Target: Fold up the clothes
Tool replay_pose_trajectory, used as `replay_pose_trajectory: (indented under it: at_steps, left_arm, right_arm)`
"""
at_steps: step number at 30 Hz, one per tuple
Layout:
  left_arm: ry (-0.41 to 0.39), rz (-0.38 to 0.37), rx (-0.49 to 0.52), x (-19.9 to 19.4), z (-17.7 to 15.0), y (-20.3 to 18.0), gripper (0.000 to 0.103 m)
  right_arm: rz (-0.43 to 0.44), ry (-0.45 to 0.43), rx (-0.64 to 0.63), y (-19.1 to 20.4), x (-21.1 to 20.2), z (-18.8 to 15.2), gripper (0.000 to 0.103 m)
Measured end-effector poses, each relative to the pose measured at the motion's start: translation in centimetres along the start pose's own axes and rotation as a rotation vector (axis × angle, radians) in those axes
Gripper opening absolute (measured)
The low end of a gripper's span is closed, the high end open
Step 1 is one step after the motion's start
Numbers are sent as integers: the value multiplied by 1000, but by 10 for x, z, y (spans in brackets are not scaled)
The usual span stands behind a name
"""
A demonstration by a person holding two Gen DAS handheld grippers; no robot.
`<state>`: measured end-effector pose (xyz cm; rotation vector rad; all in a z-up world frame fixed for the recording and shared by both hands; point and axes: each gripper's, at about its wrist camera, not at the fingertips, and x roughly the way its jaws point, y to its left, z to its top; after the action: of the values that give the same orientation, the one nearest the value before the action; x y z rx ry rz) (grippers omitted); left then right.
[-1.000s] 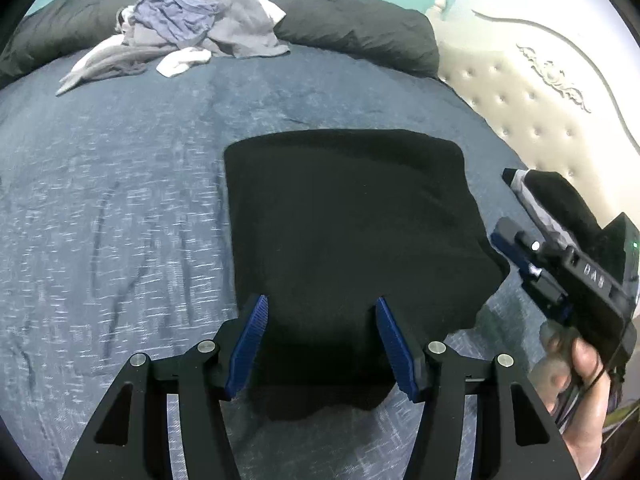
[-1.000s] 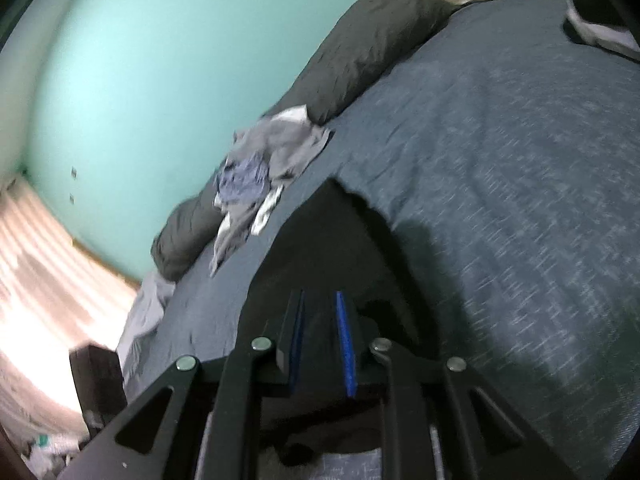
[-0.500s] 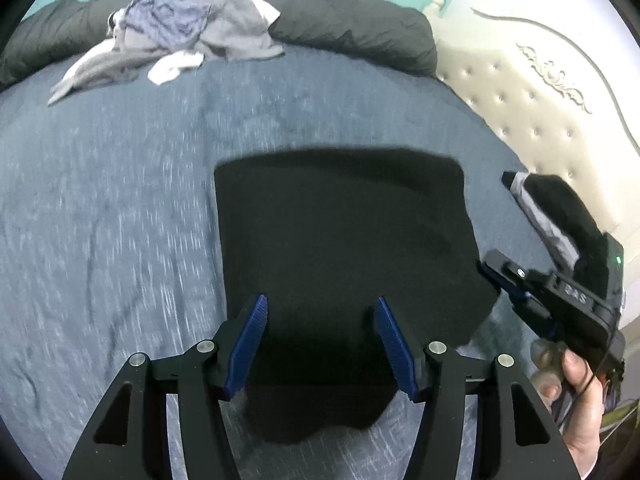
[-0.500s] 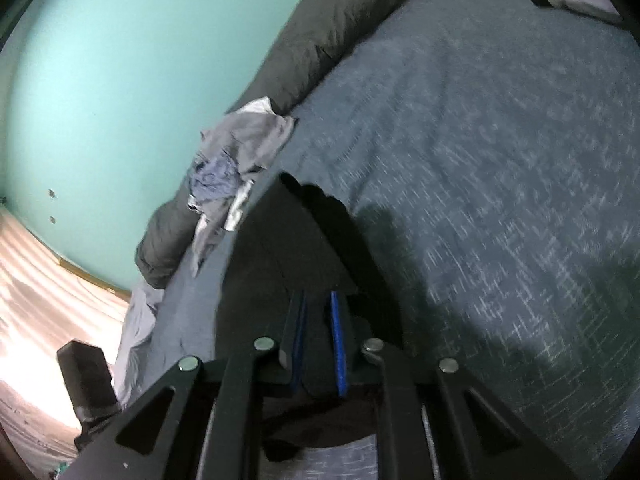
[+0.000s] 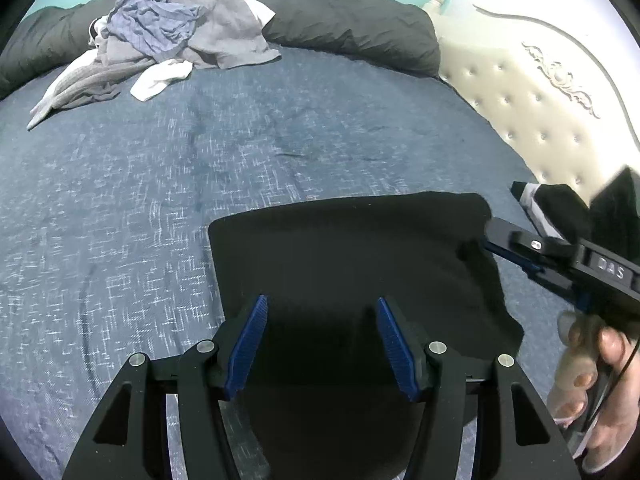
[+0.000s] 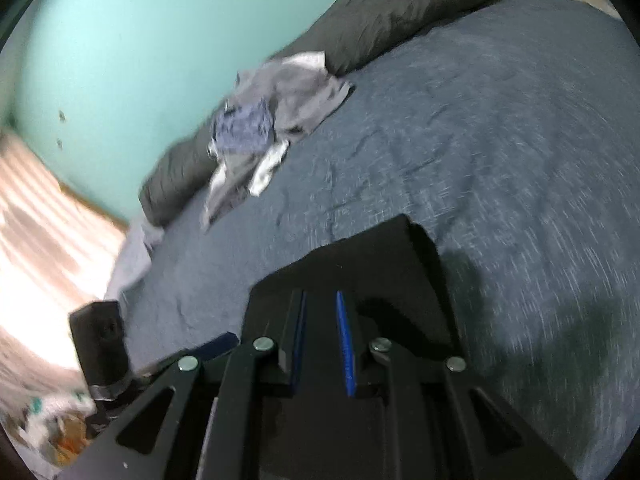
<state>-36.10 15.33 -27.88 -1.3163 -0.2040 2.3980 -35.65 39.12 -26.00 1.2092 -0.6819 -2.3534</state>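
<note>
1. A folded black garment [image 5: 352, 264] lies flat on the blue bedspread [image 5: 160, 184].
2. The left gripper [image 5: 320, 344] hovers over its near edge, jaws spread wide and holding nothing.
3. The right gripper [image 6: 320, 340] has its jaws nearly together at the garment's right side; it seems to pinch the cloth, though the dark fabric makes this unsure.
4. A heap of unfolded clothes [image 5: 160, 40] sits against the dark pillows [image 5: 352, 28].
</note>
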Motion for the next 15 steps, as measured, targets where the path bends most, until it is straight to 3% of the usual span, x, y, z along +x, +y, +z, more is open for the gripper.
replay_pose_trajectory:
  at_steps: [10, 15]
  left_arm:
    - [9, -6, 26, 14, -6, 4, 61]
    - [14, -10, 30, 16, -11, 5, 61]
  right_arm:
    - [-119, 72, -1, -23, 27, 12, 13]
    - [-156, 95, 26, -42, 33, 17, 2]
